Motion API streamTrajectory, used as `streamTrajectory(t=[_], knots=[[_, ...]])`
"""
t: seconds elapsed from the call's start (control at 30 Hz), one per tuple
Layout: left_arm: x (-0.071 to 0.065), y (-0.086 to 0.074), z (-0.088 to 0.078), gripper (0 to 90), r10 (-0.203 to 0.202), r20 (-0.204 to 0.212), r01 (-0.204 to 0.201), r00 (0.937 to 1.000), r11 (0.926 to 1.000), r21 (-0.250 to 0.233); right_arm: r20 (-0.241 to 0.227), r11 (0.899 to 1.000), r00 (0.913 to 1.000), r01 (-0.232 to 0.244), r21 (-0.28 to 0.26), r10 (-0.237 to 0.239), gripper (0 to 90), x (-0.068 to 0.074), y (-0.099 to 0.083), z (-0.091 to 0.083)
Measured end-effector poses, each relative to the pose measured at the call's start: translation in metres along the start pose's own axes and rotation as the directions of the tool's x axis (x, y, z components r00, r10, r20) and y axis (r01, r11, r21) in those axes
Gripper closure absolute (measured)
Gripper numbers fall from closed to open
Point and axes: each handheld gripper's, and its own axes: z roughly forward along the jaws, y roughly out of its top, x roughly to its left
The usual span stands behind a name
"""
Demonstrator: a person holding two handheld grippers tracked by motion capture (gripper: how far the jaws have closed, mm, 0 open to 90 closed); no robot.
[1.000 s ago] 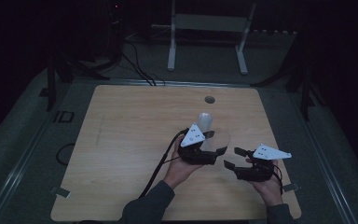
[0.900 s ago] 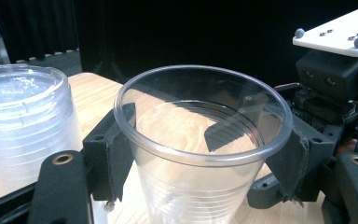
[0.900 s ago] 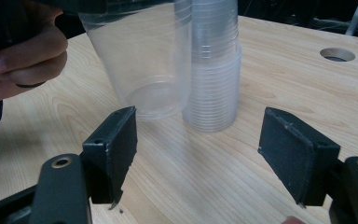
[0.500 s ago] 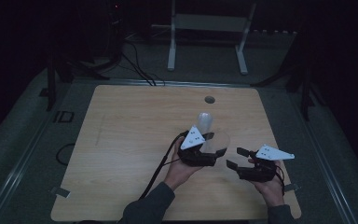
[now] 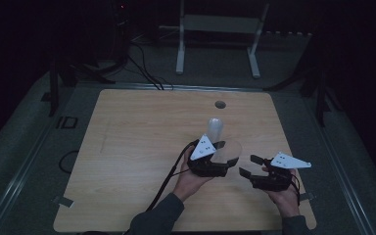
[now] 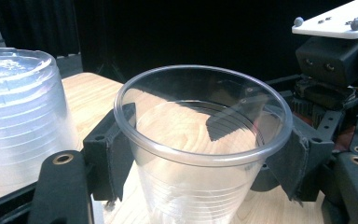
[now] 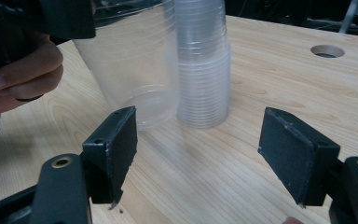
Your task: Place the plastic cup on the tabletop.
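- The right gripper (image 5: 250, 166) is waiting nearest the person, its black jaws spread wide with nothing between them, hovering low over the pale wooden table (image 5: 127, 147); it is keeping the same spot it had a second ago.
- Just beyond it, the left gripper (image 6: 200, 154) is pinching a single clear plastic cup (image 6: 200, 154), mouth up and tilted a little, one jaw on each side of the wall just under the rim.
- Compared with a second ago, the left hand (image 5: 188, 178) has barely shifted, and the clear cup is showing more fully to the right of the stack in the high view; judging by that, the cup is now free of the stack and ready to be set down on its own.
- Just behind the held cup, the tall stack of upside-down clear plastic cups (image 5: 215, 128) is standing on the table, its place unchanged.
- Farther off, a small round hole (image 5: 220, 104) is sitting near the table's far edge, well apart from the work.
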Motion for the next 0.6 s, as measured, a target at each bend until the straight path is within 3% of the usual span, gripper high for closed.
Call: streamTrajectory(t=[0.6], knots=[[-0.001,-0.013,0.006,29.9,0.004,-0.005,-0.004,1.0,1.0,0.006,0.017,1.0,0.9998,-0.012,-0.01,0.013,27.7,-0.004,-0.002,-0.005]])
